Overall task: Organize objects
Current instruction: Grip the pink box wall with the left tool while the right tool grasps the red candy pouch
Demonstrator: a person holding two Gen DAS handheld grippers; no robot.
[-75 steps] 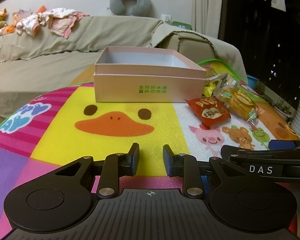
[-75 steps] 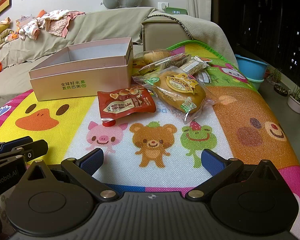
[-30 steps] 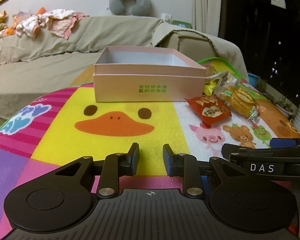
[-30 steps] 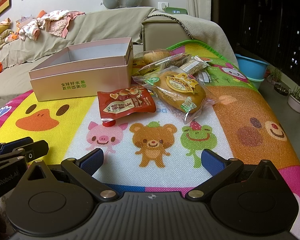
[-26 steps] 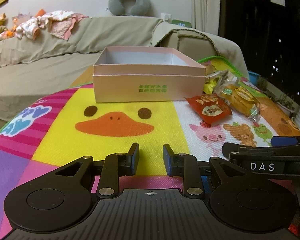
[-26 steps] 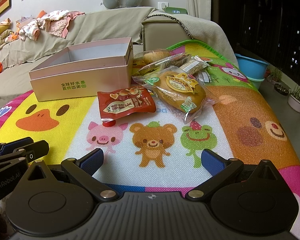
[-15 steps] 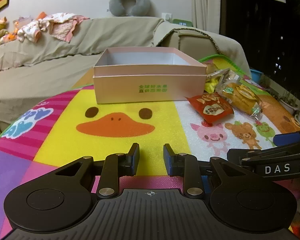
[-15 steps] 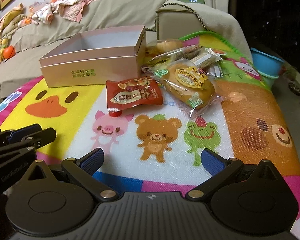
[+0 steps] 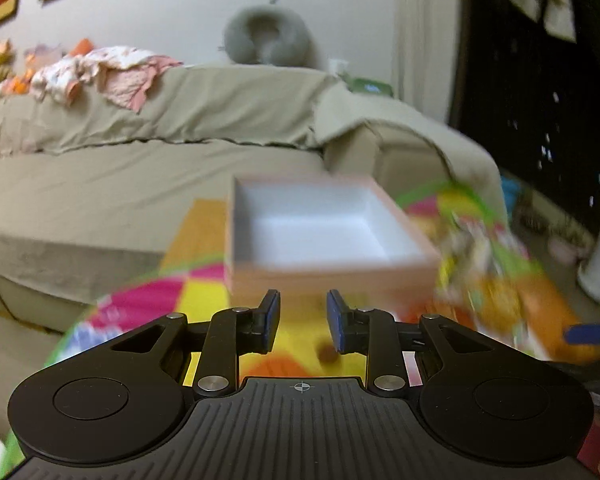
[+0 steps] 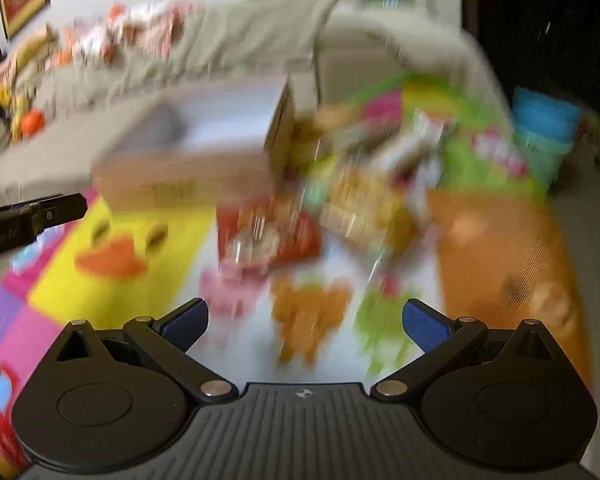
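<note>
An open pink box (image 9: 324, 236) with a white inside sits on the colourful cartoon mat (image 9: 204, 292); it also shows in the right wrist view (image 10: 204, 152). Blurred snack packets lie to its right: a red packet (image 10: 266, 236) and a yellow bread packet (image 10: 364, 204), seen as a blur in the left wrist view (image 9: 496, 280). My left gripper (image 9: 299, 326) is empty, its fingers a narrow gap apart, raised in front of the box. My right gripper (image 10: 304, 320) is wide open and empty, above the mat short of the packets.
A beige covered sofa (image 9: 180, 128) stands behind the mat, with clothes (image 9: 100, 72) and a grey neck pillow (image 9: 266, 36) on its back. A blue bin (image 10: 544, 128) stands on the floor at right. The left gripper's tip (image 10: 40, 212) shows at left.
Both grippers have risen and moved forward fast; both views are motion-blurred. The box now shows from above. Neither gripper's opening has changed.
</note>
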